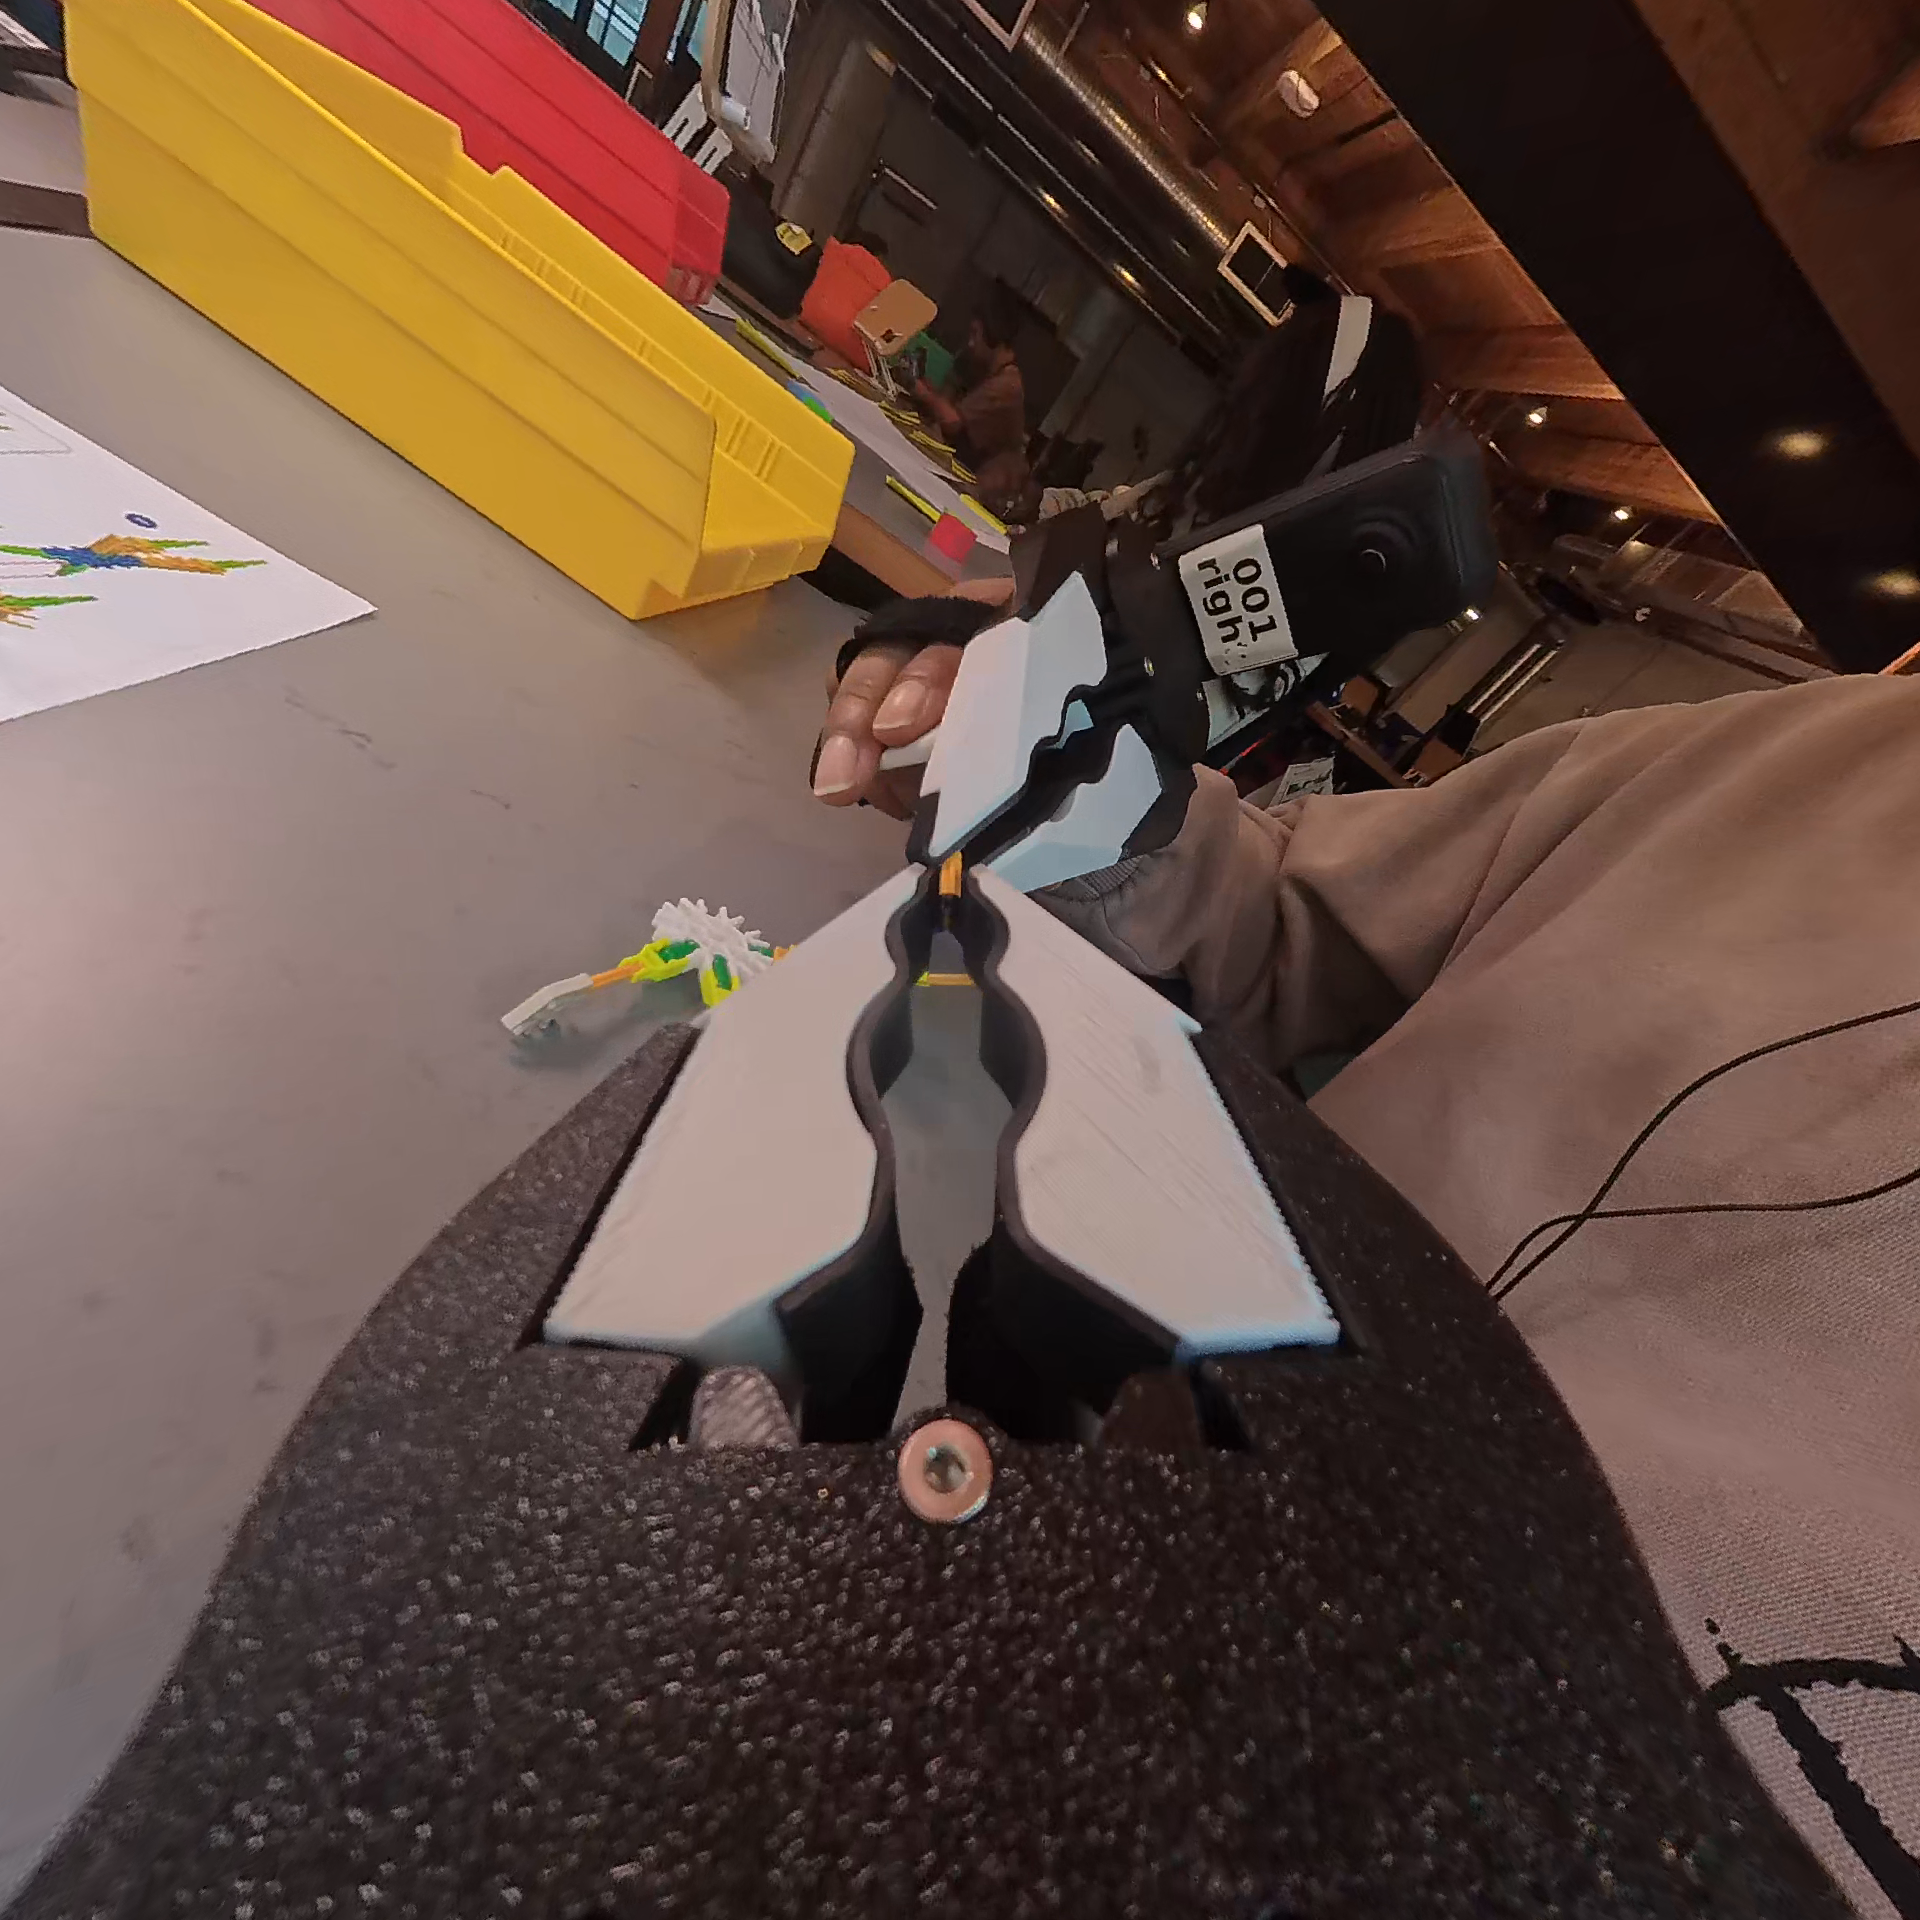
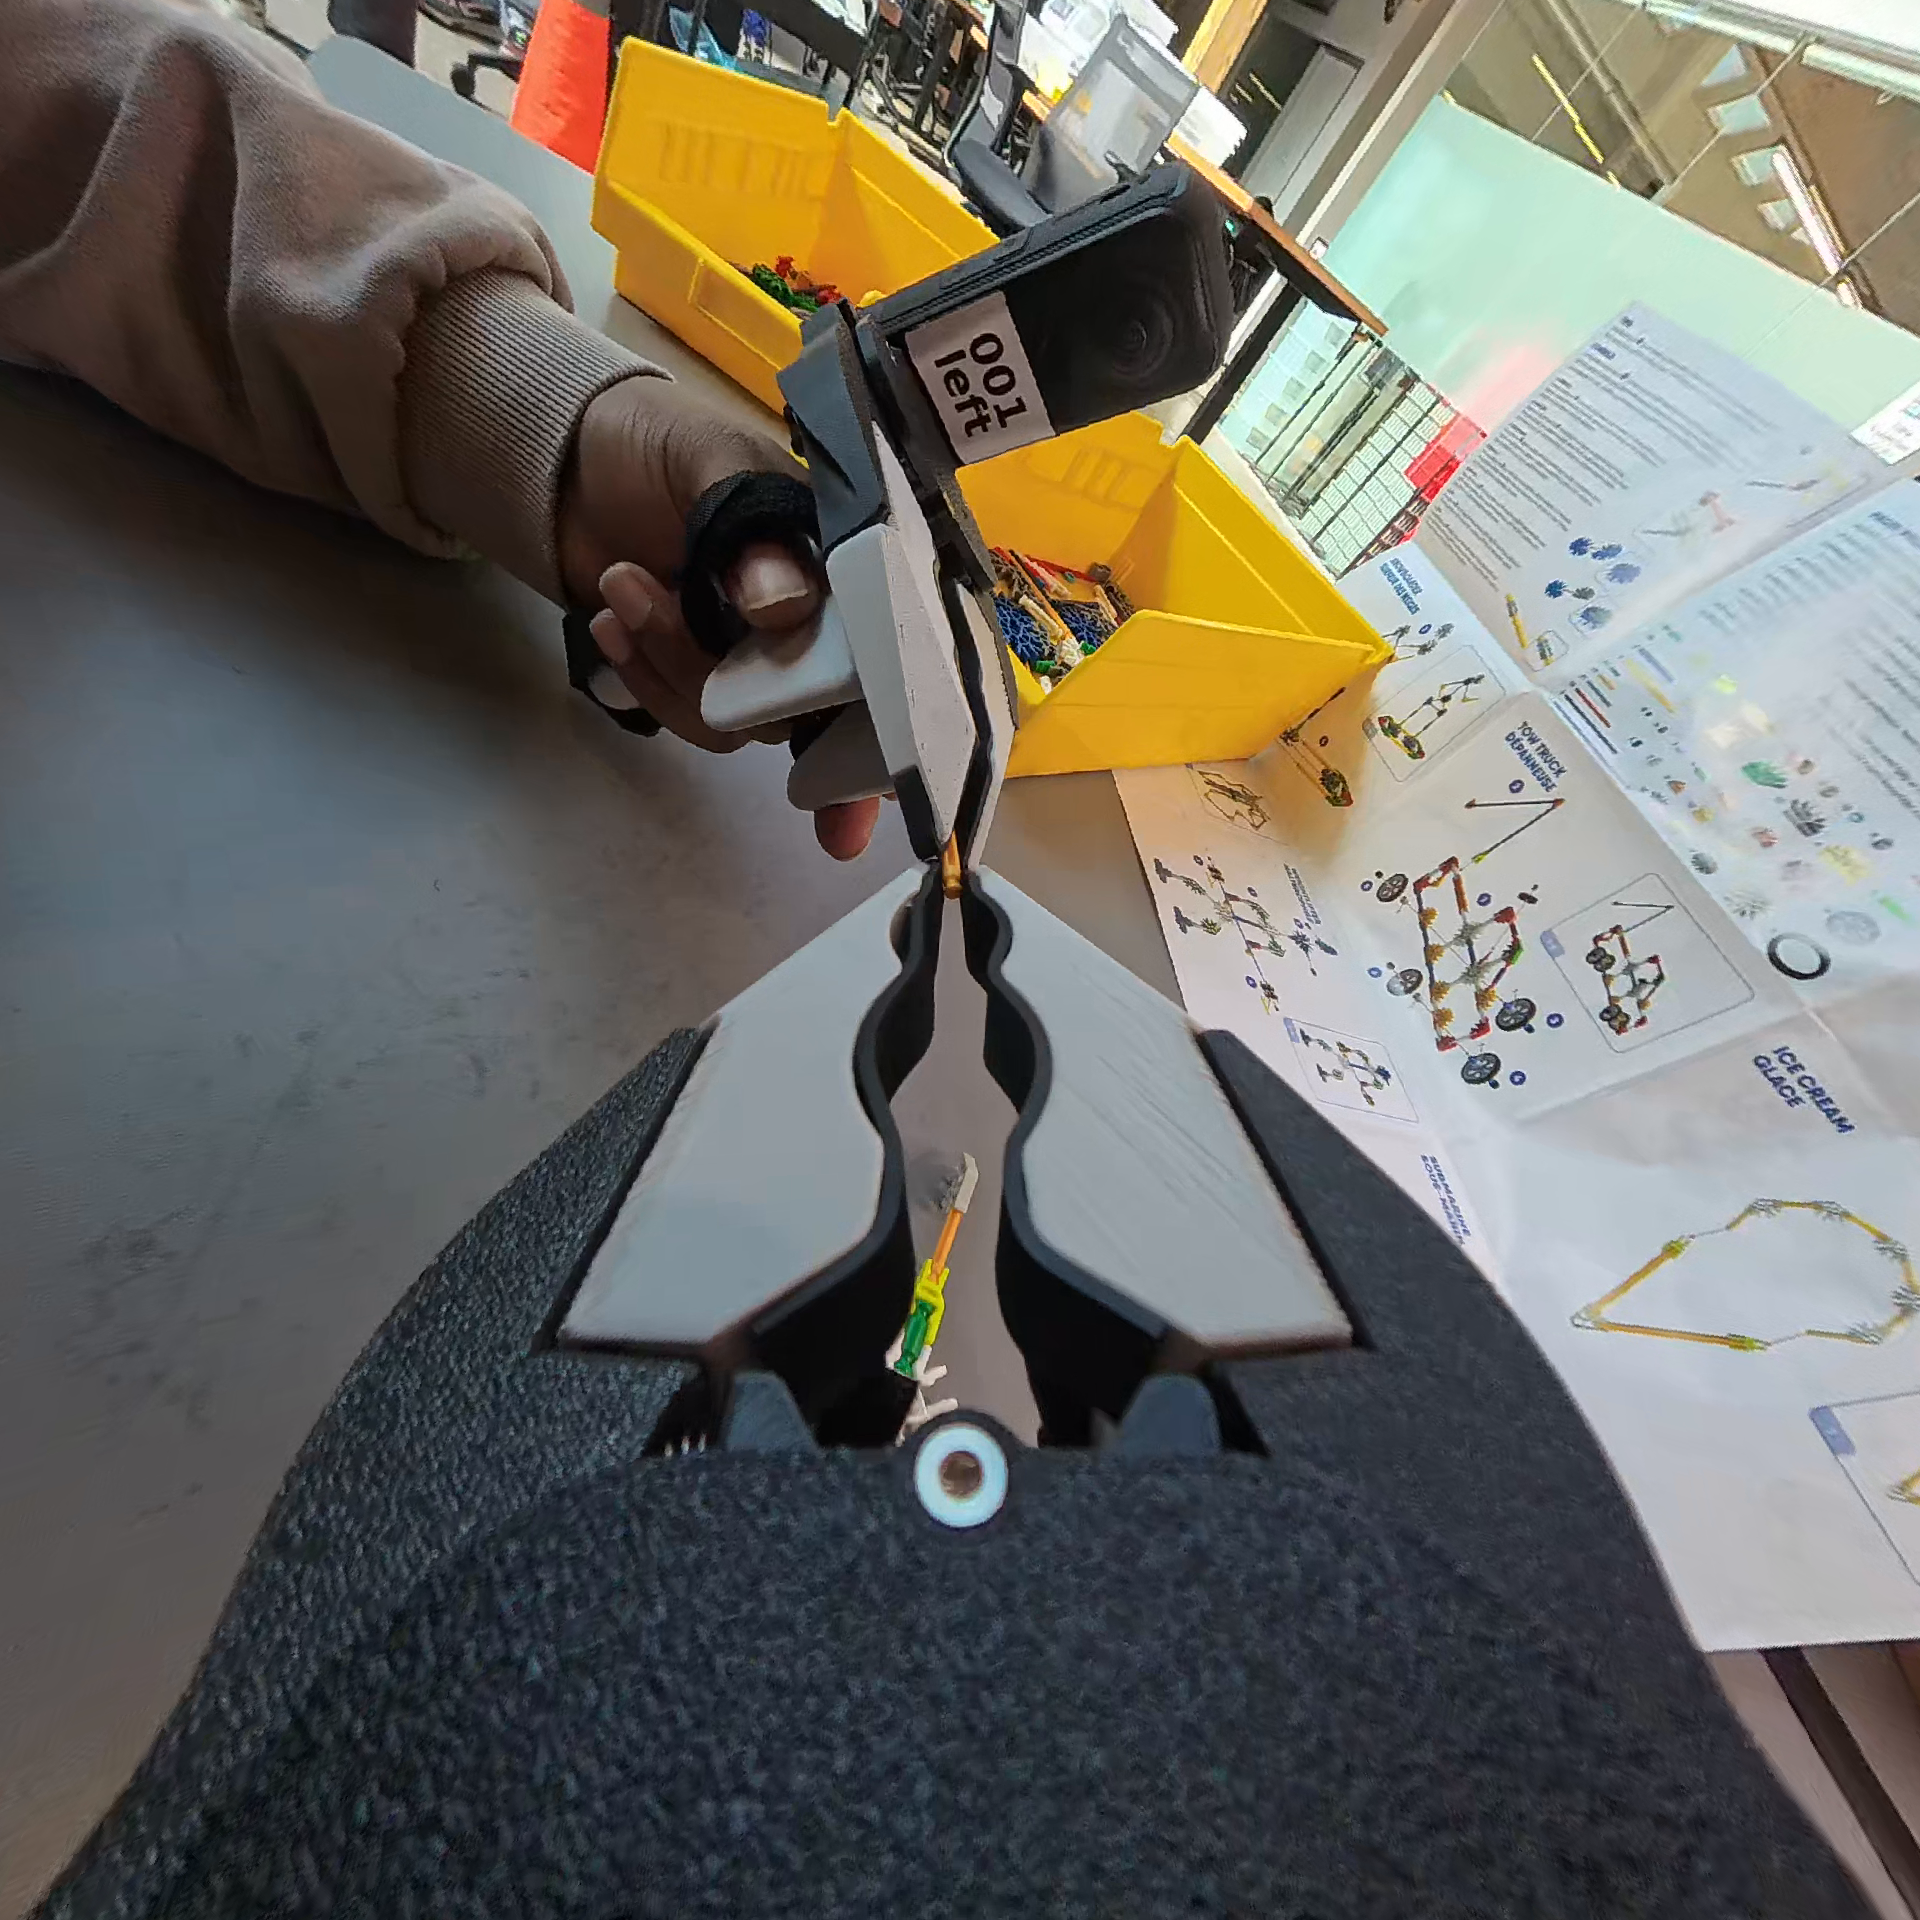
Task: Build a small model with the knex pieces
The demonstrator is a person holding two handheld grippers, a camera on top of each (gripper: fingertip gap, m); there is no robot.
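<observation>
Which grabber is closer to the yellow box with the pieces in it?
Left. The left gripper hangs just before the yellow box; the right gripper faces it from farther back. Both pinch an orange rod.

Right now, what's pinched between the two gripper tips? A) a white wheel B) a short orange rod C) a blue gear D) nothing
B: both the left gripper and the right gripper are closed on the short orange rod, tip to tip above the grey table.
</observation>
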